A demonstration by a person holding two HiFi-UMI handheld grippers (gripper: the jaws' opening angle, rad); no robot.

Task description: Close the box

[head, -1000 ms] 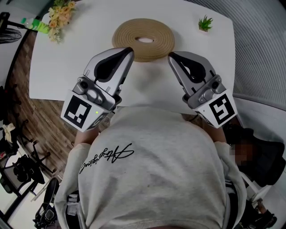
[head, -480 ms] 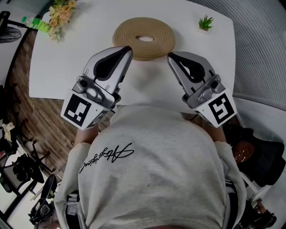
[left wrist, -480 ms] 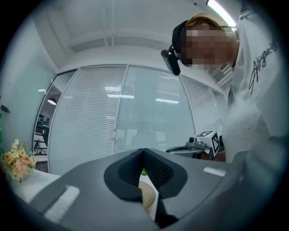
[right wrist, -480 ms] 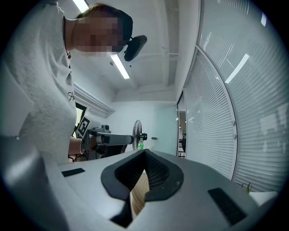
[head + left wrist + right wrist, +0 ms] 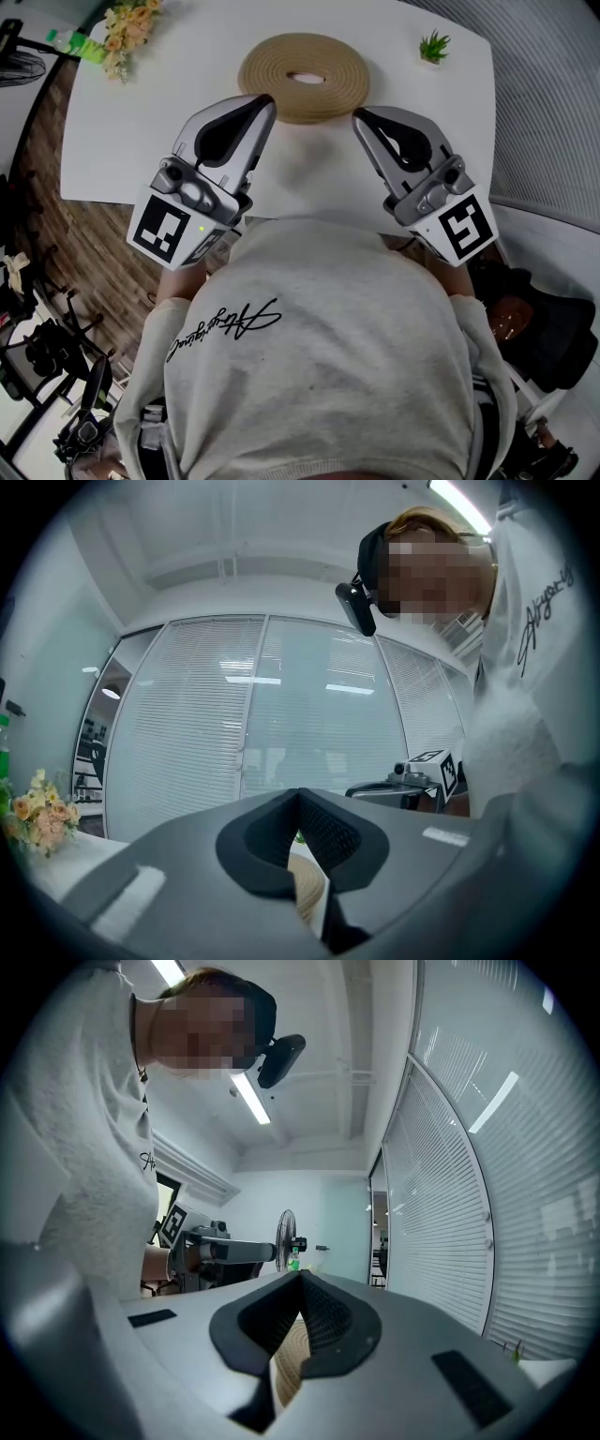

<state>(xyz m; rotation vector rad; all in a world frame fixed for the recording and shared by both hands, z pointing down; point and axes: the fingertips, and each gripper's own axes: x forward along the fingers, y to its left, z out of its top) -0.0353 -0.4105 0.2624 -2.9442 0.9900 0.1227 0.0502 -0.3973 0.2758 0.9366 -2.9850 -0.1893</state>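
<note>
Head view: a round woven box [image 5: 303,75] is set at the far middle of the white table [image 5: 141,122], just beyond both gripper tips. Left gripper [image 5: 265,99] and right gripper [image 5: 358,115]: jaws pressed together, nothing held. The box is judged light, fairly stiff, rough-surfaced, not fragile. Whether a lid is seated cannot be told. A hold at the outer rim is advised.

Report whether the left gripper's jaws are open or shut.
Shut. In the left gripper view, the left gripper has its jaw tips meeting, with nothing clamped between them.
</note>
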